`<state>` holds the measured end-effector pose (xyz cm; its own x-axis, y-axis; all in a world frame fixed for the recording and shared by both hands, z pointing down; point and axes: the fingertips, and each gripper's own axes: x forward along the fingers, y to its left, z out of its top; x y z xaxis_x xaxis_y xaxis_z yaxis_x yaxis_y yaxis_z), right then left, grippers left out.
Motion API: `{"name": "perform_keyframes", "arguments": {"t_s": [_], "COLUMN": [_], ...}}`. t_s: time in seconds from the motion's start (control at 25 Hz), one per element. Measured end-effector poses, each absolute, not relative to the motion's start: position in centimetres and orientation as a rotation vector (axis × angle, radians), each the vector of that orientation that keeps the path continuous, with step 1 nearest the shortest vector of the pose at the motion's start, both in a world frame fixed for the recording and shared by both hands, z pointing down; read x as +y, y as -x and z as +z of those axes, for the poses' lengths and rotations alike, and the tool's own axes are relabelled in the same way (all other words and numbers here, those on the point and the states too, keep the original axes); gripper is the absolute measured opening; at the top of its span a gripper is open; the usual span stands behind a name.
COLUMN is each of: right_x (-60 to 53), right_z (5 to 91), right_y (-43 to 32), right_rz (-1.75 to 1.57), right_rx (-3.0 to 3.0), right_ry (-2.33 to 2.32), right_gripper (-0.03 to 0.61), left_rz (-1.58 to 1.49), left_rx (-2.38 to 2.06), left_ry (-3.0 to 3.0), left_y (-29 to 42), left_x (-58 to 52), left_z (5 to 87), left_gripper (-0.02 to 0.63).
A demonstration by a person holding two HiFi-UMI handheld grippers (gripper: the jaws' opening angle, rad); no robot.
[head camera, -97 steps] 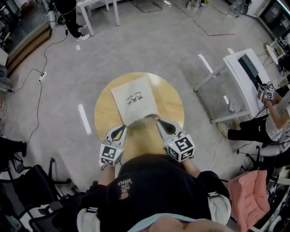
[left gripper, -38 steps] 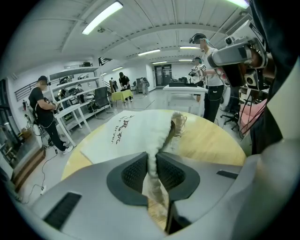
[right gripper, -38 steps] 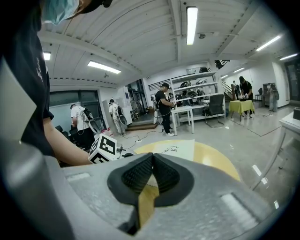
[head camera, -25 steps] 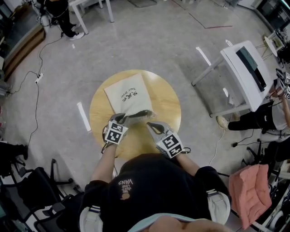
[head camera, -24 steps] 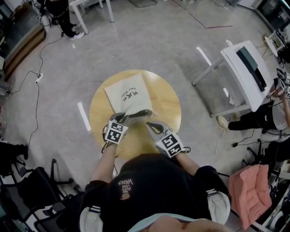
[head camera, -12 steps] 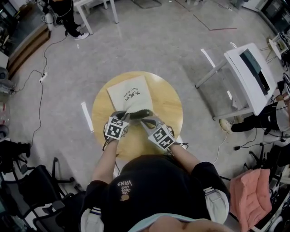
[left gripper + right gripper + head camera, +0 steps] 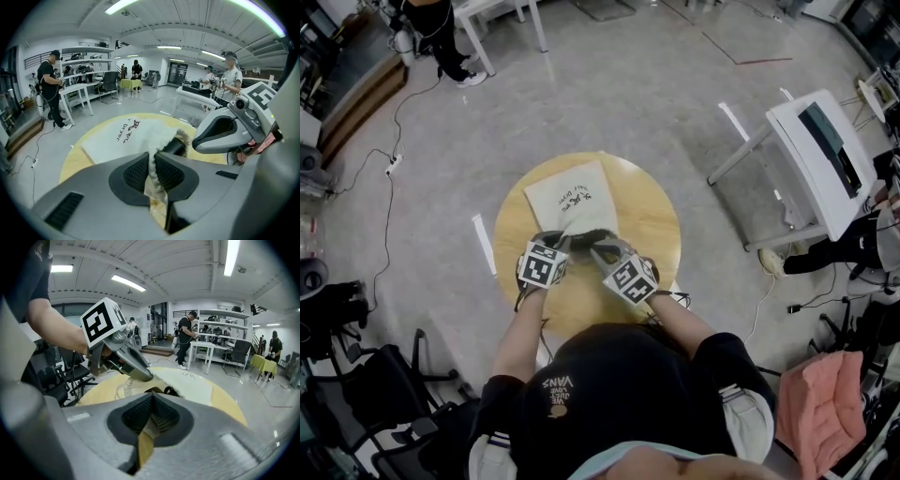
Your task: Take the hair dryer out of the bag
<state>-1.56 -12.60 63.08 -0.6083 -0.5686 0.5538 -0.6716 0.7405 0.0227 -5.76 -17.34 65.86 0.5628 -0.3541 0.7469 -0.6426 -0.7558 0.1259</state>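
Note:
A white cloth bag (image 7: pixel 572 199) with dark print lies on the round wooden table (image 7: pixel 652 220). Its mouth faces me and gapes, and the dark hair dryer (image 7: pixel 590 235) shows inside it. My left gripper (image 7: pixel 563 243) is shut on the bag's rim and holds it raised; in the left gripper view the cloth rim (image 7: pixel 151 165) is pinched between the pads, with the hair dryer (image 7: pixel 176 147) just beyond. My right gripper (image 7: pixel 600 250) is shut with nothing in it, its tips at the right side of the mouth. In the right gripper view the hair dryer (image 7: pixel 162 391) lies just past my right gripper (image 7: pixel 151 416).
A white desk (image 7: pixel 820 150) stands to the right of the table. A pink cloth (image 7: pixel 825 398) lies on a chair at the lower right, and dark chairs (image 7: pixel 356 375) stand at the lower left. Cables (image 7: pixel 389 159) run over the floor. People stand by shelves (image 7: pixel 49 91).
My right gripper, still shut, has moved left and down from the table's near side to the bag's mouth. The left gripper keeps its hold on the rim and has risen slightly.

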Motion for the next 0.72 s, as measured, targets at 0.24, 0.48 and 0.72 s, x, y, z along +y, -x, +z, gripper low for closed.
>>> {"name": "perform_keyframes", "arguments": {"t_s": [0.24,0.48,0.72], "right_x": [-13.4,-13.8,-14.4], "right_z": [63.3,64.4,65.6], "right_y": [1.1,1.7,1.4], "right_rz": [0.239,0.245,0.196], "right_rx": [-2.393,-2.380,-2.333], "right_ry": [-0.909,-0.828,-0.762], "right_gripper": [0.000,0.133,0.178], "left_rz": [1.044,1.059,1.066], "left_rx": [-0.792,-0.783,-0.788], "left_ry": [-2.402,-2.386,-2.373], "left_y": [5.2,5.1,5.1], "left_x": [-17.3,-17.6,-17.8], "left_z": [65.8,65.9,66.1], "left_gripper": [0.041,0.041,0.041]}}
